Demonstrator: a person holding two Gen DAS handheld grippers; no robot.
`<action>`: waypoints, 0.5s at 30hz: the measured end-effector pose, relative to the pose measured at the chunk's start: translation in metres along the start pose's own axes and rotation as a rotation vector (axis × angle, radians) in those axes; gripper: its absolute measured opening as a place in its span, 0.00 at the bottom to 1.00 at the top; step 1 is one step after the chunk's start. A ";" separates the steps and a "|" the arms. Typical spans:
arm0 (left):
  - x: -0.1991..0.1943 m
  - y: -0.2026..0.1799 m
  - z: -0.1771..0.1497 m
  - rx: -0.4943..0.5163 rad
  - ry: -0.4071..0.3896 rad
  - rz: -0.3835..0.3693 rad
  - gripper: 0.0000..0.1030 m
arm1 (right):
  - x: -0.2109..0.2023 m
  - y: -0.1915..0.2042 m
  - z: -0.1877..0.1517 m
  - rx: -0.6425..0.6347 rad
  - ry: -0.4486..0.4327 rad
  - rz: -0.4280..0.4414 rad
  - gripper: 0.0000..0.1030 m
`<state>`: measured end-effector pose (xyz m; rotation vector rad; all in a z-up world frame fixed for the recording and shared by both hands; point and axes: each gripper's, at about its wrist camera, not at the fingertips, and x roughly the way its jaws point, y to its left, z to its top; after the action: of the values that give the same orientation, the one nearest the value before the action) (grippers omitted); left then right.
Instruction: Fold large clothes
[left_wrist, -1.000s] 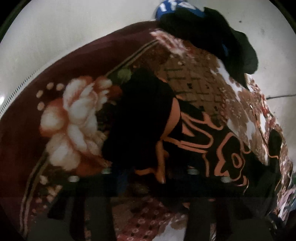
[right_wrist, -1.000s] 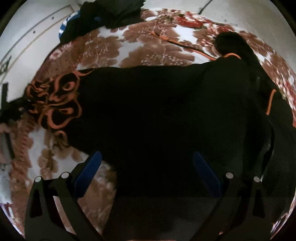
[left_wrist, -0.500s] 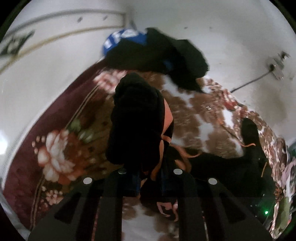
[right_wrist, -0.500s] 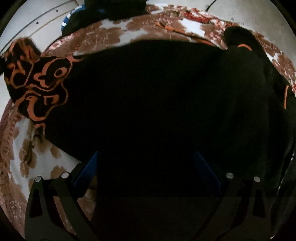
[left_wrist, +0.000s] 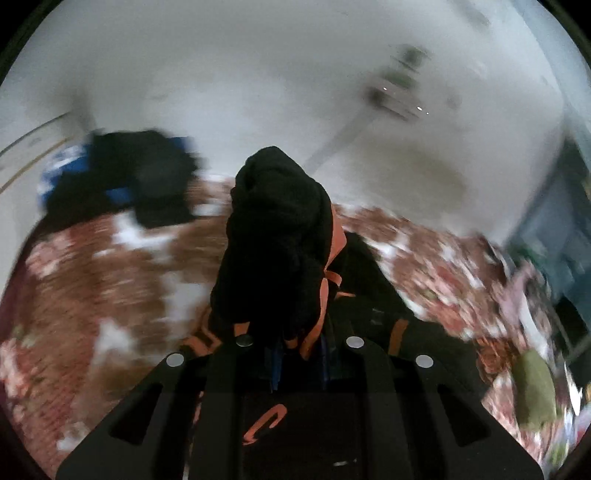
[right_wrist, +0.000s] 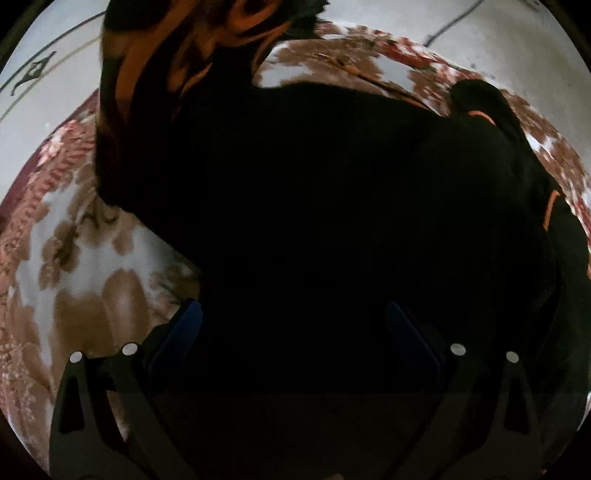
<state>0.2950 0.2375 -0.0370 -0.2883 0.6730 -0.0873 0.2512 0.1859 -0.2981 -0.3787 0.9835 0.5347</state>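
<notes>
Black garment w/ orange trim (left_wrist: 275, 236): large dark top, orange outline lettering. One orange "C"-like glyph reads low in the left wrist view, just above the gripper body; rest of the print is illegible. In the right wrist view the garment (right_wrist: 332, 221) fills most of the frame, spread over the blanket, w/ a printed corner raised at upper left; orange lettering there is blurred, unreadable.

Left gripper (left_wrist: 299, 354): fingers drawn close together, pinching a bunched fold of the garment that rises upright in front of the lens.

Right gripper (right_wrist: 291, 332): blue-padded fingers (right_wrist: 184, 332) spread wide, garment between them; prob. not gripping, contact hidden in the dark cloth.

Floral blanket (left_wrist: 110, 280): brown, red and white pattern, under the garment; its edge meets pale floor (right_wrist: 44, 44) at left and top of the right wrist view. Floor carries a dark diamond mark, no text.

Dark clothing pile w/ blue item (left_wrist: 122, 177): at the blanket's far left edge, apart from the garment; white marks on the blue item, blurred.

Pale wall (left_wrist: 258, 74): behind the blanket.
</notes>
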 end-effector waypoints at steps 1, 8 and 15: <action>0.009 -0.024 0.001 0.044 0.006 -0.003 0.13 | 0.000 -0.003 -0.002 0.009 -0.006 0.004 0.95; 0.071 -0.162 -0.008 0.107 0.060 -0.119 0.13 | -0.023 -0.038 -0.007 -0.009 -0.045 -0.067 0.95; 0.155 -0.276 -0.067 0.124 0.226 -0.211 0.13 | -0.014 -0.037 -0.018 -0.123 -0.047 -0.049 0.95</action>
<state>0.3777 -0.0695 -0.1000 -0.2310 0.8563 -0.3664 0.2545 0.1426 -0.2930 -0.4967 0.8964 0.5584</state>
